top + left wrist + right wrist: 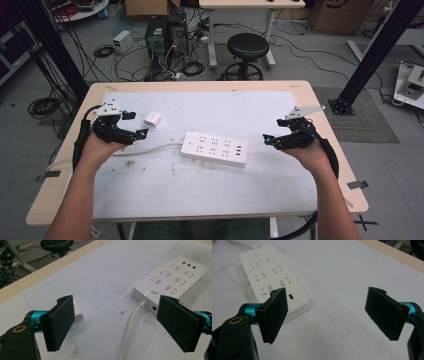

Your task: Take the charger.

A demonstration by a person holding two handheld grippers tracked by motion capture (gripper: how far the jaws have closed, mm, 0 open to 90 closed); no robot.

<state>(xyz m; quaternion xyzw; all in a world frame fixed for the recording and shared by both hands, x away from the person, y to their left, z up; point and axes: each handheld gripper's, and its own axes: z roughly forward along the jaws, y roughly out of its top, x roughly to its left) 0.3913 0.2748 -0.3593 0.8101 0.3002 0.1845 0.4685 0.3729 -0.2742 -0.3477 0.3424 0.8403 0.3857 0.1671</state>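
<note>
Left gripper (pixel 134 124) and right gripper (pixel 270 140) both wide open, empty, flanking white rectangular plastic power strip (pixel 215 148); small white charger block (pixel 153 120) near left.

Glossy white plastic power strip (pixel 215 148)

Table (pixel 75 200) (power strip (pixel 215 148), charger (pixel 153 120))

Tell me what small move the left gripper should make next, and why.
Probably ease the left gripper forward and a little left so its open jaws straddle the small white plug adapter. That adapter lies loose on the table just beyond its jaw tips, nothing is plugged into the power strip, and the right gripper hovers open near the strip's far end, well placed to steady it.
</note>
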